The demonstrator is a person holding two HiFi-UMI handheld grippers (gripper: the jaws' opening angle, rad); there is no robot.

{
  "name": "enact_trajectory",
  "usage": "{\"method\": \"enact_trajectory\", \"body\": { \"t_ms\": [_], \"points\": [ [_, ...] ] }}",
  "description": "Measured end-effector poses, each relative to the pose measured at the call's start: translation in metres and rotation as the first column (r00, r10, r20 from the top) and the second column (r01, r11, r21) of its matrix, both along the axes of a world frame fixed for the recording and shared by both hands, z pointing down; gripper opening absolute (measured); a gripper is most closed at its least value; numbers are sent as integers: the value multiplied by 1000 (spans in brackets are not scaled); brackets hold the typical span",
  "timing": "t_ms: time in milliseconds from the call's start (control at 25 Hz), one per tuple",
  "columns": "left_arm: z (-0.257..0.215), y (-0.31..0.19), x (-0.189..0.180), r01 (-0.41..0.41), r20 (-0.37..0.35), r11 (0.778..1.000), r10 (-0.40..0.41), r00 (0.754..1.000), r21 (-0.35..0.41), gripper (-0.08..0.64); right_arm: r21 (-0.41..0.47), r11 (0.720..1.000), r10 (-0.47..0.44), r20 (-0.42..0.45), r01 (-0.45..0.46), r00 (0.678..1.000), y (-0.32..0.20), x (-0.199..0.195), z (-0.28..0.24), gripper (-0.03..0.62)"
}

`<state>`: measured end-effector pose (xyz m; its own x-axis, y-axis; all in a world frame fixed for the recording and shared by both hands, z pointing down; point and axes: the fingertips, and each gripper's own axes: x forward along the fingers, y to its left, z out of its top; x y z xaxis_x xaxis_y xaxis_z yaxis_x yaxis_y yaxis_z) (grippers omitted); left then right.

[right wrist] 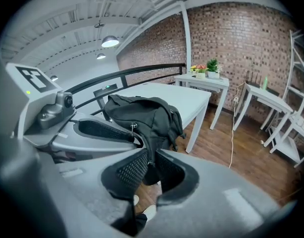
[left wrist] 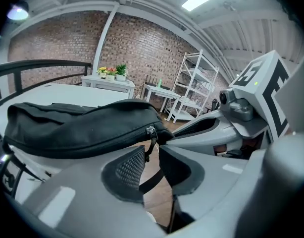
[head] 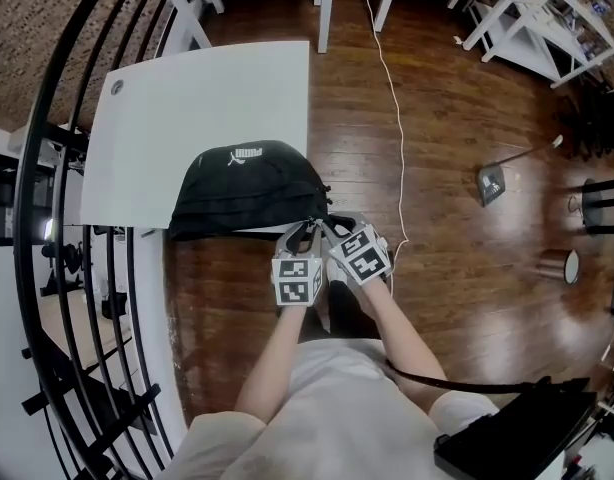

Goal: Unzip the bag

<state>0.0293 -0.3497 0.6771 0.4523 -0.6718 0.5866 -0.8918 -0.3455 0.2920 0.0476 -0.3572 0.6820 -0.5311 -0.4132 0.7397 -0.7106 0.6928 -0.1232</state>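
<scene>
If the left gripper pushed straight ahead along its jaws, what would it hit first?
Probably the zipper pull hanging at the corner of the black bag, just ahead of the open left gripper; depth unclear.

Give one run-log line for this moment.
left hand-held gripper: open, zipper pull between jaws | right hand-held gripper: shut on bag | bag: on table, zipped

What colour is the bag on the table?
The bag is black, with a white logo; clearest in the head view.
</scene>
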Motion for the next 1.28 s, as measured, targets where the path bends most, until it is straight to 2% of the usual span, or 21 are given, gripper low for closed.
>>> {"method": "enact_trajectory", "body": {
  "t_ms": [120, 280, 440, 640, 800, 960, 1120, 1280],
  "points": [
    [-5, -4, 2, 10, -13, 1000, -10, 1000, 22, 34, 0, 1000, 9, -2, -9, 1000, 0, 2, 0, 40],
    [-6, -3, -3, 20, -13, 999, -19, 1000, 26, 26, -3, 1000, 22, -6, -22, 1000, 0, 4, 1, 40],
    [-2, -3, -27, 61, -13, 998, -60, 998, 14, 23, 7, 999, 34, -33, -34, 999, -4, 11, 8, 40],
    [-1, -4, -45, 25, -5, 999, -25, 1000, 25, 23, -6, 999, 54, -40, -54, 998, -6, 13, 13, 40],
    [5, 0, -63, 41, 1, 999, -41, 999, 15, 21, -21, 996, 85, -26, -85, 996, -7, 16, 16, 40],
    [17, 6, -99, 97, 25, 995, -96, 995, -7, 21, -29, 993, 116, -11, -116, 993, -8, 18, 19, 40],
    [28, 17, -153, 152, 77, 988, -150, 986, -18, 21, -32, 990, 137, -9, -137, 991, -8, 18, 20, 40],
    [35, 27, -208, 151, 144, 988, -149, 978, -2, 21, -31, 988, 149, -16, -149, 989, -8, 19, 22, 40]
  ]
}}
